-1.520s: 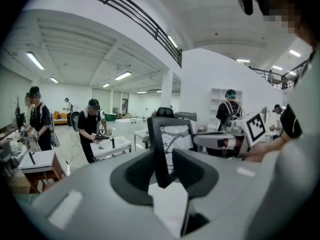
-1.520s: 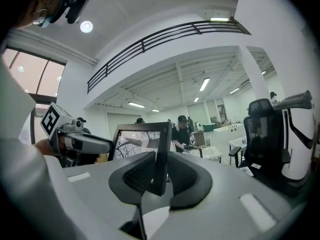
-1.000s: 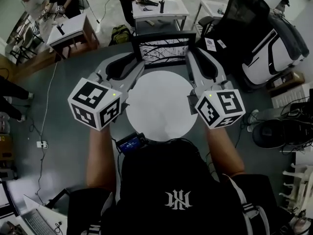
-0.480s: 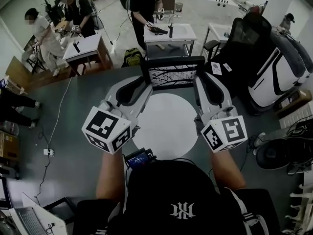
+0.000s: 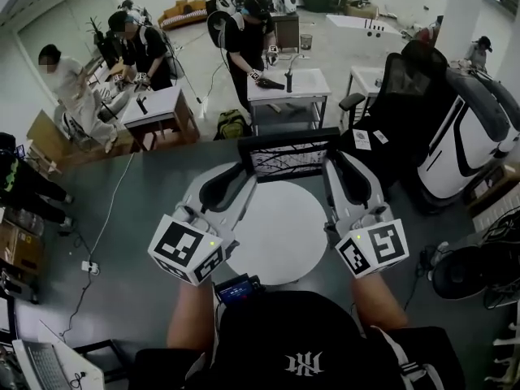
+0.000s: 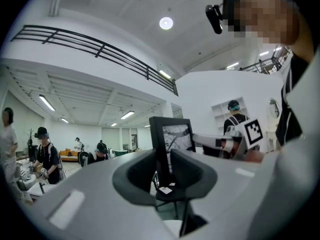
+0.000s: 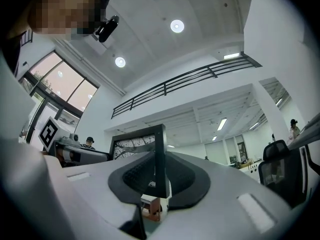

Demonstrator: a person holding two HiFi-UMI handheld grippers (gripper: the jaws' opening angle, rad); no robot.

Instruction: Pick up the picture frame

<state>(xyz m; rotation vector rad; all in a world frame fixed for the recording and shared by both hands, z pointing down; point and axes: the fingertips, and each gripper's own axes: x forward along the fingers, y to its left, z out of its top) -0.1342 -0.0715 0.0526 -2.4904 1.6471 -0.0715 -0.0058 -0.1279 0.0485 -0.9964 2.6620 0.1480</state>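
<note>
You have the frame point(image 5: 286, 158) between both grippers, upright, with its black-and-white branch picture facing you. It sits at the far rim of the round white table point(image 5: 276, 234). In the left gripper view a chair and floor show under its lower edge, so it looks clear of the tabletop.

Your left gripper point(image 5: 246, 171) has the frame's left side bar between its jaws. Those jaws have just been closing, and the dark pads point(image 6: 134, 176) now sit against the bar on both sides, so it is gripping the frame. Your right gripper point(image 5: 331, 164) is clamped on the right side bar in the same way. The right gripper view shows that bar standing straight up in the narrow gap, with a pad point(image 7: 186, 176) tight on each side.

The two grippers reach forward side by side with the table's white top between them. Each grips about halfway up its own bar. The marker cubes point(image 5: 188, 250) sit nearest you, over the table's near rim, with your forearms point(image 5: 192, 323) behind them.

Beyond the frame stands a white desk point(image 5: 301, 84) with a person in black at it. A second desk point(image 5: 162, 104) with two more people lies to its left, and a black office chair point(image 5: 410, 75) stands at the right.
</note>
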